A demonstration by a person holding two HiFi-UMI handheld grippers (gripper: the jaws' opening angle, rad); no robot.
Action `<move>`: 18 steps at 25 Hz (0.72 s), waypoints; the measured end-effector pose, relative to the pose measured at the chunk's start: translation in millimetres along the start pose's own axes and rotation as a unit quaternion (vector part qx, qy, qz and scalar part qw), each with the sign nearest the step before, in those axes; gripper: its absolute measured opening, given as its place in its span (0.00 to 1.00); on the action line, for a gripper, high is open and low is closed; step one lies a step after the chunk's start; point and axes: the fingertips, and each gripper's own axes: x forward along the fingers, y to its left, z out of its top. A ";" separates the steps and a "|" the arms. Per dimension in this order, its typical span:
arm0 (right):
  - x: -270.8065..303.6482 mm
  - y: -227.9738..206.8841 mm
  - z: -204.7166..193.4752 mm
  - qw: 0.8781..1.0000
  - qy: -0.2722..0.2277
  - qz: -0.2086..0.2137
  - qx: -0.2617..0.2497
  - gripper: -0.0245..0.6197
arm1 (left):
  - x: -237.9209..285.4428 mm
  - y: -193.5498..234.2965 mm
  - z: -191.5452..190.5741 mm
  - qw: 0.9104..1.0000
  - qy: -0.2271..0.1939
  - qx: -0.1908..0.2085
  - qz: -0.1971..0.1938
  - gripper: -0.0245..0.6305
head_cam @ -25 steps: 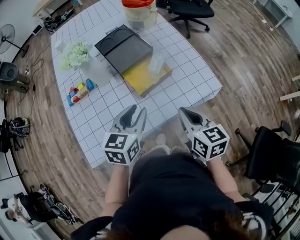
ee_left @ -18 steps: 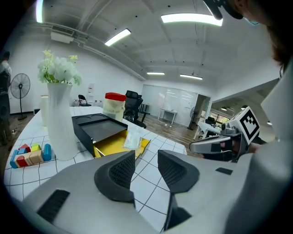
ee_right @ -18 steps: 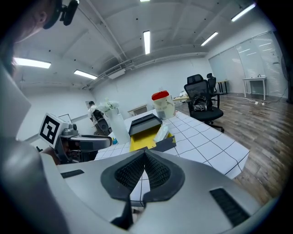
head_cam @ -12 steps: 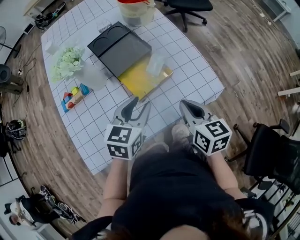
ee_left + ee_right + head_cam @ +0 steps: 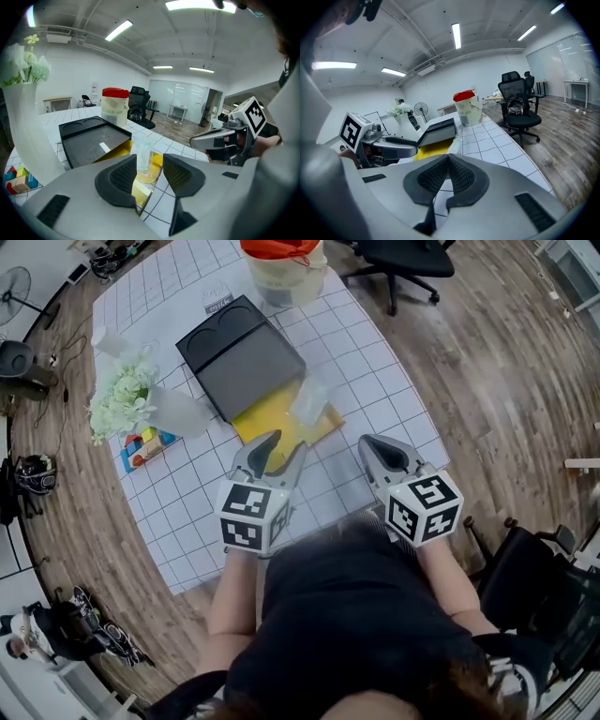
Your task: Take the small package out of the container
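The left hand-held gripper is held out ahead of the person's body on a bare forearm. It points forward and somewhat down, with its marker cube on top towards the person. Its jaws have just been opening and now stand well apart, with nothing gripped. In the left gripper view the small package shows through the gap but lies beyond the pads, untouched. In the head view the jaw tips lie over the near edge of the container.

The right hand-held gripper is held out alongside it at about the same reach and tilt. It is over the gridded worktop, just right of the container's near corner. In the right gripper view its pads meet at the tips and hold nothing.

The small package, a clear packet, stands inside the yellow container at its right side. A dark grey lid lies over the container's far part. To the left on the worktop are white flowers in a vase and some coloured toy blocks. A jar with a red lid stands at the far edge, and an office chair is on the wooden floor beyond.
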 end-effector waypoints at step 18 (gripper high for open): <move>60.2 -68.4 18.4 0.995 0.060 0.076 -0.008 0.06 | 95.1 9.4 -8.5 0.992 0.128 0.015 0.017 0.34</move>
